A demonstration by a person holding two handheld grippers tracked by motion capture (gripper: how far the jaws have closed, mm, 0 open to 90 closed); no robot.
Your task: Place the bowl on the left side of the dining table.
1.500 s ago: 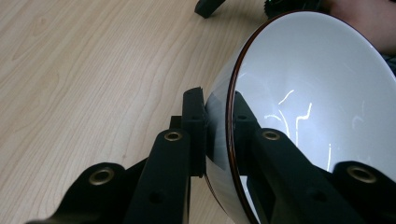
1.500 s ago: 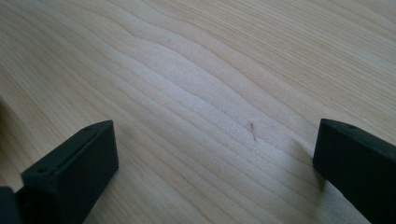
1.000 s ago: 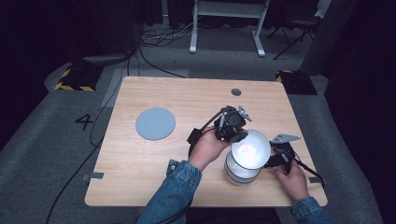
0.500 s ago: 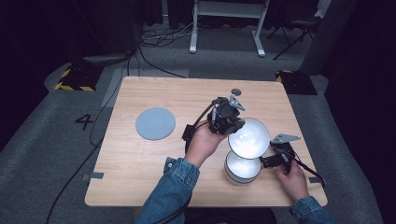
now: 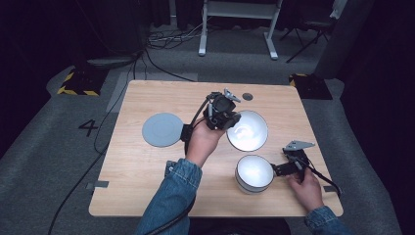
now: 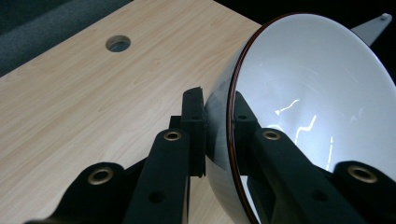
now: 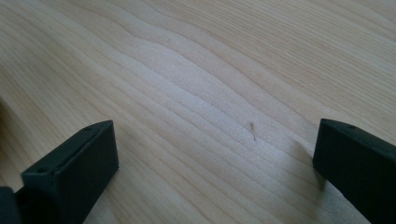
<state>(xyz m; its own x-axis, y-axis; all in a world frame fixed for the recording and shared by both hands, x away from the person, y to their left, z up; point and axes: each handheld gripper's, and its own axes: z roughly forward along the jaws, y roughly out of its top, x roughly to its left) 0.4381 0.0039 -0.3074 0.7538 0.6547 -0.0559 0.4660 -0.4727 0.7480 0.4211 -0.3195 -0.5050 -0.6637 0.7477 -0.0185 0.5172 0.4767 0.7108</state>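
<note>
A white bowl (image 5: 247, 130) with a dark rim hangs tilted above the middle of the table, and my left gripper (image 5: 229, 120) is shut on its left rim. In the left gripper view one jaw lies inside the white bowl (image 6: 317, 93) and the other outside it. A second white bowl, or a short stack (image 5: 254, 172), stands nearer the front edge. My right gripper (image 5: 277, 170) sits just right of that stack, low over the wood. In the right gripper view, the right gripper (image 7: 215, 158) is open with bare tabletop between its jaws.
A flat grey round disc (image 5: 162, 129) lies at the left of the wooden table (image 5: 147, 186). A small cable hole (image 5: 247, 96) sits near the far edge and appears again as the hole (image 6: 117, 43) in the left gripper view. Cables trail across the floor beyond.
The left gripper has lifted the top bowl off the stack and carried it away from the person and a little left. The right gripper has stayed beside the stack.
</note>
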